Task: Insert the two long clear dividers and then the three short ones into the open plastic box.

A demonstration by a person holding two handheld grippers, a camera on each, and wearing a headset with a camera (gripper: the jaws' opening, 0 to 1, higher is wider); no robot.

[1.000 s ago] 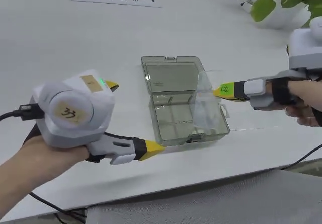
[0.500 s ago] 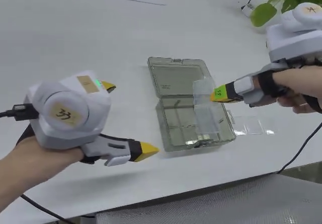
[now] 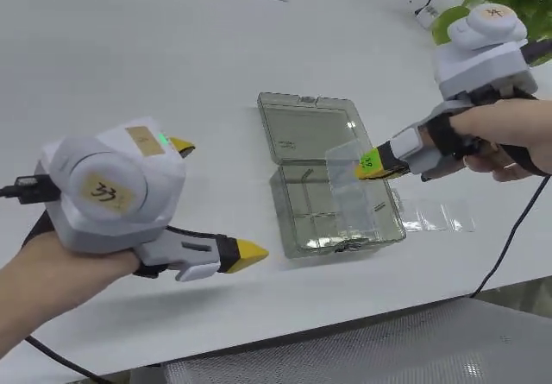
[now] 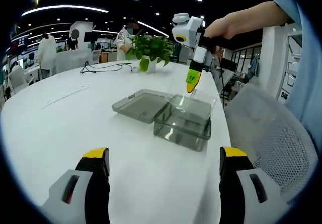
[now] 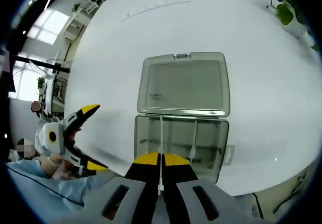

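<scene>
The right gripper [image 3: 364, 168], white with yellow-tipped jaws, has its jaws pinched together on the top edge of a clear flat plastic divider [image 3: 348, 196]; the left gripper [image 3: 217, 199], of the same make, hovers near and left of the box, jaws spread wide with nothing between them; the white workbench [image 3: 129, 56] carries the open smoke-grey clear plastic box [image 3: 297, 216] at its middle, lid laid flat on the far side; the held divider hangs over the right half of the box's base, whether touching its floor I cannot tell; more clear dividers [image 3: 435, 220] lie flat just right of the box.
</scene>
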